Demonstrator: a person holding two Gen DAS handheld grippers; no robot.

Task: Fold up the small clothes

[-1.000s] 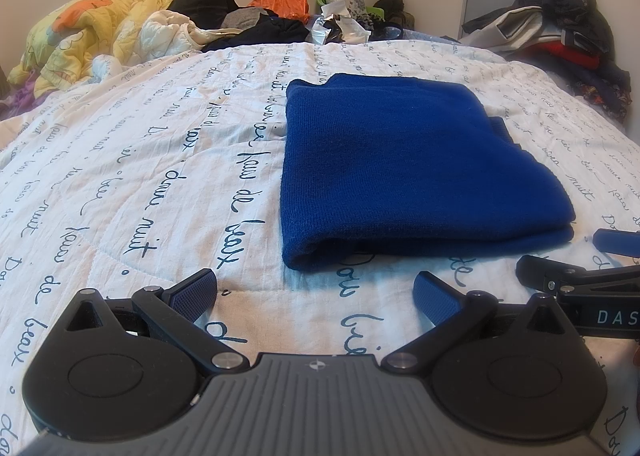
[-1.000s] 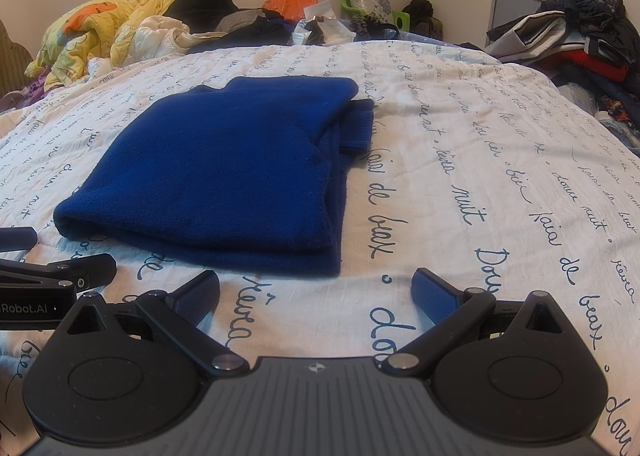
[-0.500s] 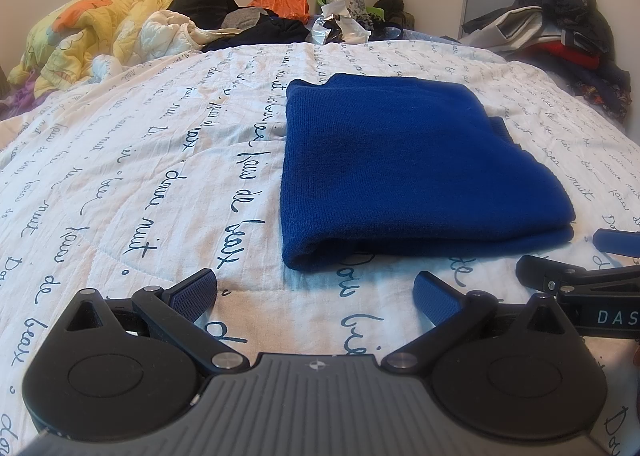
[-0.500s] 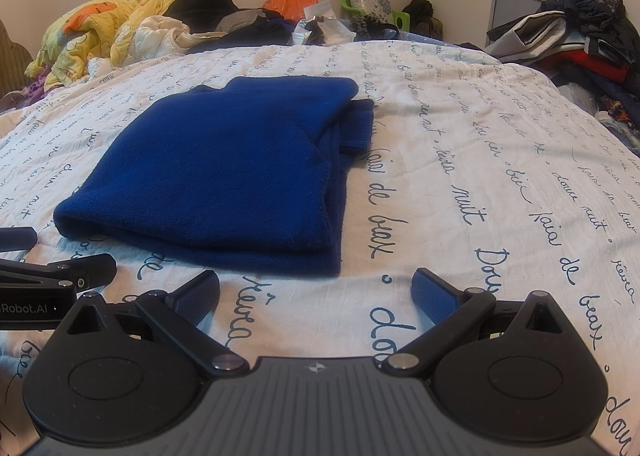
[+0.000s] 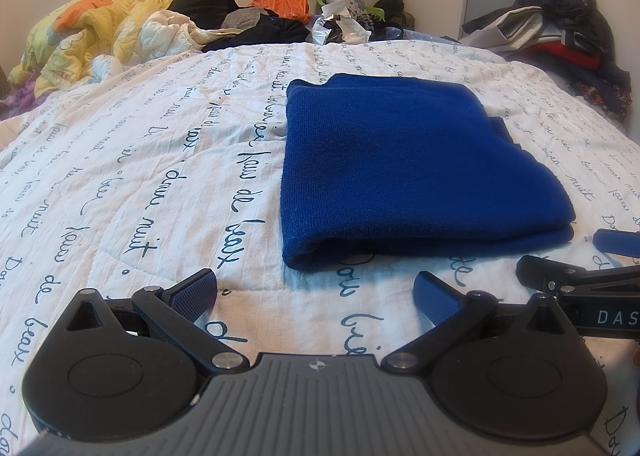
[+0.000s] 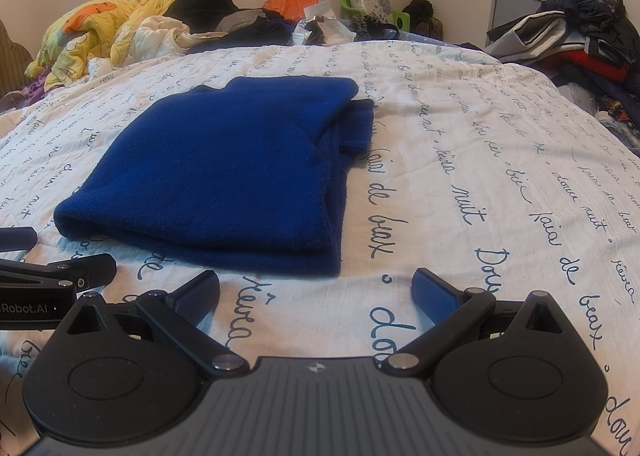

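Your left gripper [image 5: 316,292] and right gripper [image 6: 316,290], marked "DAS" and "Robot.AI", gape empty just short of the folded blue sweater [image 5: 404,159] on the "douce nuit" quilt [image 5: 120,175].

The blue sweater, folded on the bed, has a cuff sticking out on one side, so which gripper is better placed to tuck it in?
Probably the right gripper: the cuff protrudes on the blue sweater's right edge.

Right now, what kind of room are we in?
Most likely a bedroom. A folded blue sweater lies on a bed's white quilt printed with handwriting, a crumpled yellow duvet is heaped at the far end, and clothes are piled beside it.
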